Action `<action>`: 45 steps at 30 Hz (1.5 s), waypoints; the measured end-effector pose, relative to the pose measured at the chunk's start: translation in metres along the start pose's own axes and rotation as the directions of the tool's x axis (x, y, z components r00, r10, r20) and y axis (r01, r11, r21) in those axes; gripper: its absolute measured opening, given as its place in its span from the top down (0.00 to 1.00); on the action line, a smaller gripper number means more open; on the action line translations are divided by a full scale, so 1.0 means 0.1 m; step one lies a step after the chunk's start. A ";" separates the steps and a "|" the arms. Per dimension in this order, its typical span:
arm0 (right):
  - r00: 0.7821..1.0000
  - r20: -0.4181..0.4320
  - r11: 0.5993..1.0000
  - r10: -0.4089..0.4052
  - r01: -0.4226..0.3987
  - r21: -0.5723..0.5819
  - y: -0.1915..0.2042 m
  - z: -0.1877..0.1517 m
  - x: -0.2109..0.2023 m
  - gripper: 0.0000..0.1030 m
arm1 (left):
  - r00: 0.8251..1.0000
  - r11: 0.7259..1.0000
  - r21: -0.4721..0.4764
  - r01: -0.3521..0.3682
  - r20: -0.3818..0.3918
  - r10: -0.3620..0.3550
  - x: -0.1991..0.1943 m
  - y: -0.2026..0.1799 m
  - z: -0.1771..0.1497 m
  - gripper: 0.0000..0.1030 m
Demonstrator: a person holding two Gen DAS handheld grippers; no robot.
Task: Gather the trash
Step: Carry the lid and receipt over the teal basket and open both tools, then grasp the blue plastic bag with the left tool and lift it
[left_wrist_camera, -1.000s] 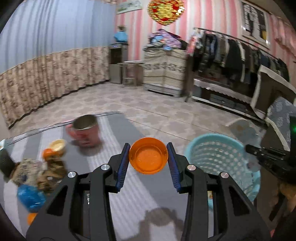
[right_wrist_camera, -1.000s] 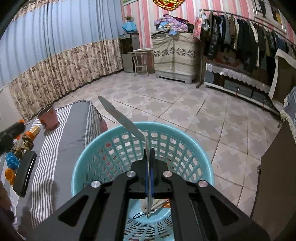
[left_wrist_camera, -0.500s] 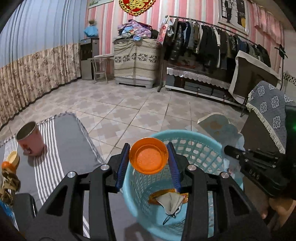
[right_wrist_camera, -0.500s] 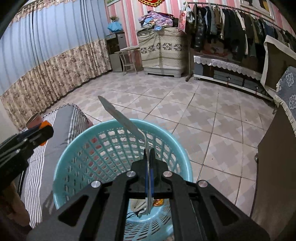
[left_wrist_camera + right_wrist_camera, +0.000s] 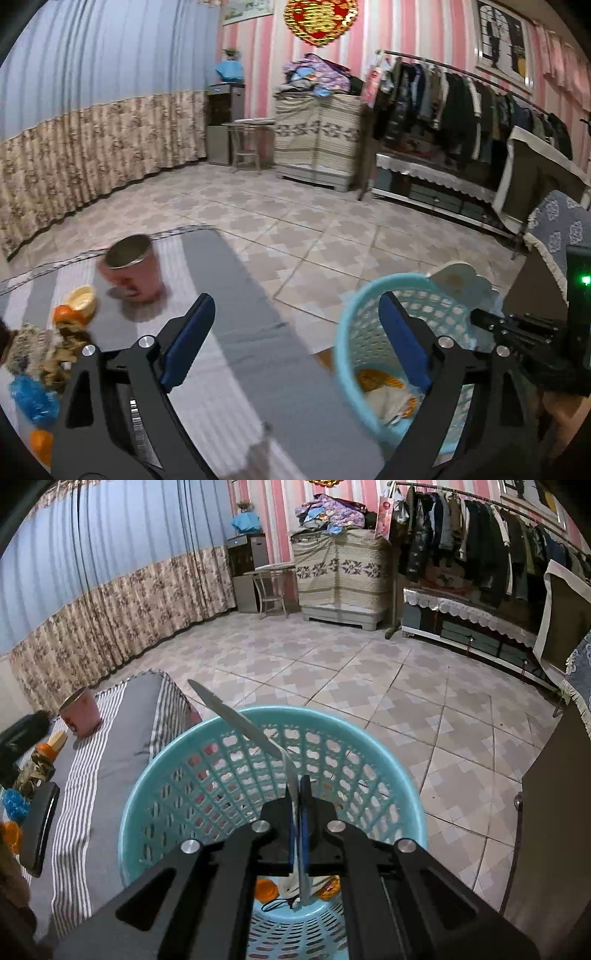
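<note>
Trash is being gathered into a light blue basket [image 5: 155,812] that stands on the tiled floor just beside a low surface covered with a striped cloth [image 5: 229,295]. Nearest in the right wrist view, the right gripper [image 5: 299,812] is seen clenched on a thin silvery strip [image 5: 240,720], which is held above the basket's mouth and juts up and to the left over its far rim. Below the strip, at the bottom of the basket, an orange dish [image 5: 266,890], a pale crumpled piece and some orange scraps are seen already collected.

In the left wrist view, the left gripper [image 5: 295,339] is opening with nothing between its blue pads [image 5: 188,339]; it is poised over the cloth's edge, next to the basket. Farther along the cloth, more litter is left to be picked up: a blue crumpled wrapper [image 5: 31,397], a brown crumpled heap [image 5: 48,350], a small yellowish cup [image 5: 79,299] and a pink cup [image 5: 133,273]. The view is blurred, so finer detail cannot be told.

The step in hand is judged to be dropping items in. Next, the strip should be released over the basket, and the emptied left gripper should be carried toward the heap, lowered and closed on one piece.
</note>
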State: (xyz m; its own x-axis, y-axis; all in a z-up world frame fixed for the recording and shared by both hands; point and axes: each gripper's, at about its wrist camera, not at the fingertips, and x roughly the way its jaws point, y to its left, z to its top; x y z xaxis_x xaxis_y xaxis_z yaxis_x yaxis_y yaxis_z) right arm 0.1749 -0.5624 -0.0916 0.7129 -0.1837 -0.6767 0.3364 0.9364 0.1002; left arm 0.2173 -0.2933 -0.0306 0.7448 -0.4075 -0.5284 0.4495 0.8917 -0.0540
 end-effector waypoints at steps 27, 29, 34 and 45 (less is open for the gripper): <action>0.976 0.166 0.984 0.138 -0.116 -0.135 1.45 -0.19 -0.38 0.17 | 0.931 0.914 -0.175 -0.366 -0.079 0.357 -0.90 2.19 -0.65 0.05; 0.974 0.158 0.977 0.160 -0.133 -0.169 1.64 -0.27 -0.37 0.17 | 0.926 0.907 -0.188 -0.376 -0.114 0.360 -0.86 2.33 -0.73 0.05; 0.975 0.097 0.960 0.199 -0.174 -0.219 1.95 -0.43 -0.29 0.17 | 0.927 0.901 -0.234 -0.365 -0.178 0.329 -0.69 2.57 -0.87 0.06; 0.983 0.074 0.966 0.169 -0.151 -0.208 1.83 -0.41 -0.29 0.17 | 0.944 0.935 -0.227 -0.272 -0.252 0.214 -0.39 2.60 -0.91 0.63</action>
State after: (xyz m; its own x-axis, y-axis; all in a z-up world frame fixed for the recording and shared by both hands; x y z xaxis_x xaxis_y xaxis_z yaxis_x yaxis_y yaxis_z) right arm 0.1909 -0.3733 -0.0835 0.8031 -0.0440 -0.5943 0.0897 0.9948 0.0477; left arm 0.2601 -0.0280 -0.1012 0.6746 -0.1443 -0.7240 0.1057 0.9895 -0.0987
